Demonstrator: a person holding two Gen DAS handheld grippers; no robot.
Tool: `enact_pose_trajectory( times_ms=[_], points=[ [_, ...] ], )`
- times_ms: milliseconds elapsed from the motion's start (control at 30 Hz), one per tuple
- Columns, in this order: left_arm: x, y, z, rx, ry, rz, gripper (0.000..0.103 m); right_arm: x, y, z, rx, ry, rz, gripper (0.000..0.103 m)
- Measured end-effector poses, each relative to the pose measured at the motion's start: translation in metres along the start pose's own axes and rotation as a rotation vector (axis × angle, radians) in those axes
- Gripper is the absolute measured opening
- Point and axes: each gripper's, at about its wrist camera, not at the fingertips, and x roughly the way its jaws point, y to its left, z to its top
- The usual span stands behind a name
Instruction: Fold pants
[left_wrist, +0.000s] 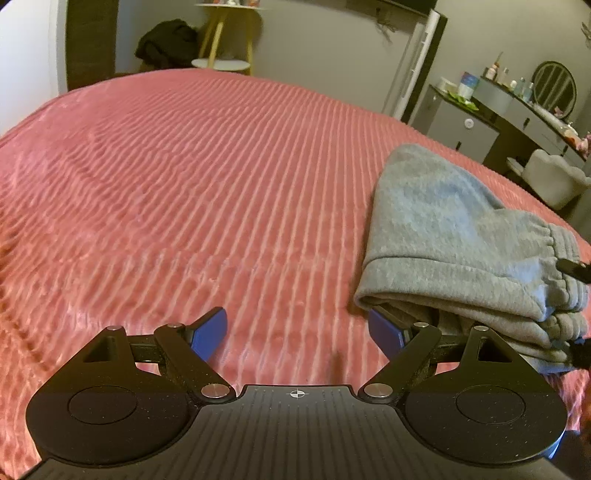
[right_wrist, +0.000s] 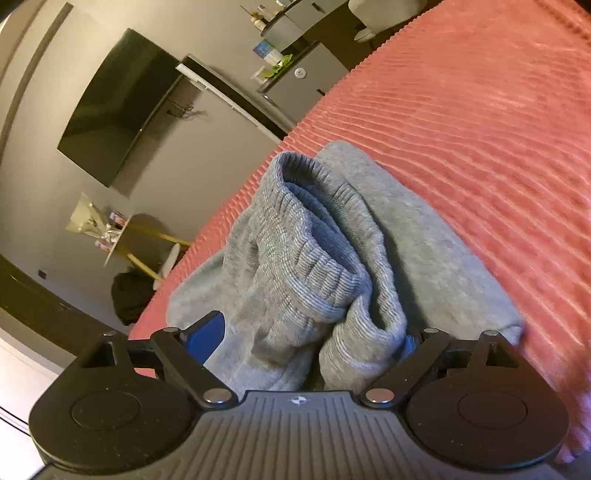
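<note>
Grey sweatpants lie folded in a thick bundle on the pink ribbed bedspread, at the right of the left wrist view. My left gripper is open over bare bedspread, and its right pad sits against the bundle's near corner. In the right wrist view the pants fill the centre, with a ribbed cuff bunched on top. My right gripper stands wide around that cuff end. Its left pad shows bare beside the cloth; the right one is mostly hidden behind it.
The bedspread runs far to the left of the pants. Past the bed's far edge stand a yellow-legged side table, a dark bag, a white tower unit, a grey dresser and a pale chair. A wall TV hangs beyond.
</note>
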Motion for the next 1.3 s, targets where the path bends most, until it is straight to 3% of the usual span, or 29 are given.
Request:
enact_pose_trajectory(
  times_ms=[33, 67, 100, 133, 267, 467, 600, 833, 967, 1067, 1167, 1233, 1300],
  points=[
    [0.0, -0.001, 0.0, 0.002, 0.002, 0.001, 0.089, 0.002, 0.001, 0.0, 0.0, -0.007, -0.015, 0.089],
    [0.001, -0.001, 0.0, 0.003, 0.006, 0.003, 0.089, 0.001, -0.001, -0.001, 0.006, -0.018, -0.024, 0.079],
    [0.002, 0.0, 0.0, 0.002, 0.011, 0.006, 0.089, 0.004, 0.002, -0.002, 0.008, -0.026, -0.041, 0.049],
    [0.004, 0.0, 0.0, 0.0, 0.017, 0.007, 0.089, 0.007, 0.005, 0.0, -0.004, -0.034, -0.079, 0.047],
    [0.004, 0.001, 0.0, -0.003, 0.017, -0.003, 0.087, 0.004, 0.039, 0.004, -0.125, -0.038, -0.119, 0.044],
    [0.001, -0.003, -0.002, 0.016, 0.013, -0.02, 0.087, -0.033, 0.075, 0.03, -0.084, -0.127, 0.113, 0.044],
    [0.001, -0.004, -0.002, 0.016, 0.014, -0.011, 0.086, -0.048, 0.068, 0.042, -0.006, -0.164, 0.158, 0.044],
    [-0.005, -0.073, -0.018, 0.276, -0.041, -0.153, 0.087, -0.047, 0.085, 0.042, -0.104, -0.121, 0.133, 0.044],
    [0.007, -0.109, -0.011, 0.342, -0.042, -0.189, 0.084, -0.048, 0.084, 0.04, -0.125, -0.113, 0.121, 0.044],
    [0.025, -0.127, -0.003, 0.384, -0.003, -0.158, 0.084, -0.051, 0.079, 0.042, -0.127, -0.103, 0.113, 0.044],
    [0.042, -0.133, 0.0, 0.435, -0.008, -0.013, 0.076, -0.052, 0.075, 0.042, -0.131, -0.096, 0.116, 0.044],
    [0.048, -0.127, 0.003, 0.418, -0.001, 0.022, 0.076, -0.053, 0.074, 0.042, -0.143, -0.093, 0.119, 0.045],
    [0.051, -0.116, 0.008, 0.362, 0.024, 0.01, 0.076, -0.052, 0.07, 0.043, -0.146, -0.084, 0.117, 0.045]
  ],
)
